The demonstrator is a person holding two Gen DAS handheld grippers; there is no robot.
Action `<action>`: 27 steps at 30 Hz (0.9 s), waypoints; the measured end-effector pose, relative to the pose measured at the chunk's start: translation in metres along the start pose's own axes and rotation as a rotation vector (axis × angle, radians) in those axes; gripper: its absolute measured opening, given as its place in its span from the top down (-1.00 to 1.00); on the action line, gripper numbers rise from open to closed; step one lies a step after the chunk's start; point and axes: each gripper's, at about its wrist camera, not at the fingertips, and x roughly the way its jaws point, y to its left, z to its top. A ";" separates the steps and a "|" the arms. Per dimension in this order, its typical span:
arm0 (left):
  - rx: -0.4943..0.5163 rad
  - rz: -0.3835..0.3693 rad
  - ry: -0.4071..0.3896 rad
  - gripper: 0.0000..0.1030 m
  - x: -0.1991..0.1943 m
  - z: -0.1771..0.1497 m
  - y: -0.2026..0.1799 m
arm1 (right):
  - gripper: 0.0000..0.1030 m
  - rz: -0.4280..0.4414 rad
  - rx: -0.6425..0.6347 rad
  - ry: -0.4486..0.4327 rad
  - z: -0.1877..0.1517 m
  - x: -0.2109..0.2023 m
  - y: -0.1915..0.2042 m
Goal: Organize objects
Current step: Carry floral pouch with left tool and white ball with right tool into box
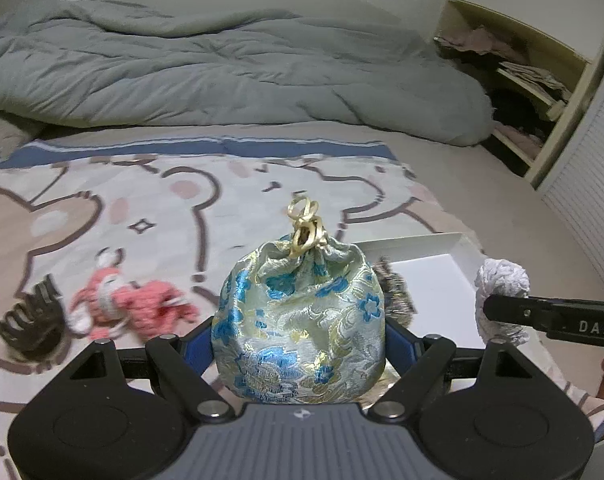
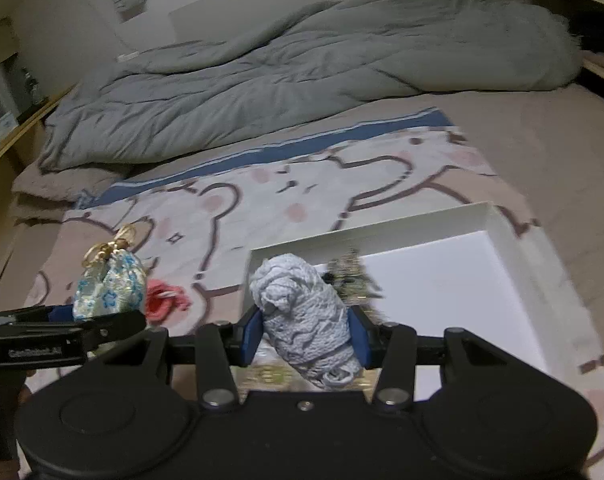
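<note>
While the left gripper pinches one brocade drawstring pouch between its blue pads, the pouch stands upright in the grip, blue flowers on pale gold cloth, its gold cord loops sticking up from the gathered neck. Just right of it in the left wrist view, the right gripper's finger reaches in from the edge against one grey-white knitted bundle.

From the right wrist view, the right gripper is clamped on that knitted bundle, which fills the gap between the pads and rises above them. The left gripper shows to the left, with the pouch in it.

Beyond the bundle lies one shallow white box, open on top, with its near left corner just behind the right gripper. One small dark, glittery thing shows at the box's near edge, touching or just behind the bundle; blur hides what it is. In the left wrist view the same box sits behind and right of the pouch.

Left of the pouch on the cartoon-bear blanket lies one pink knitted toy, and further left one dark claw hair clip, both apart from the box. One grey duvet is heaped at the far end of the bed. A shelf unit stands at the right.
</note>
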 end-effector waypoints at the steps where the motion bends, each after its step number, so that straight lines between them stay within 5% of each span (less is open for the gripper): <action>1: 0.003 -0.008 -0.002 -0.63 0.002 0.000 -0.005 | 0.09 -0.011 0.008 -0.004 0.000 -0.002 -0.006; 13: -0.026 -0.163 0.028 -0.63 0.023 0.001 -0.051 | 0.09 -0.101 0.080 -0.016 -0.007 -0.014 -0.063; 27: 0.147 -0.299 0.086 -0.63 0.070 -0.006 -0.128 | 0.09 -0.171 0.162 -0.004 -0.013 -0.011 -0.115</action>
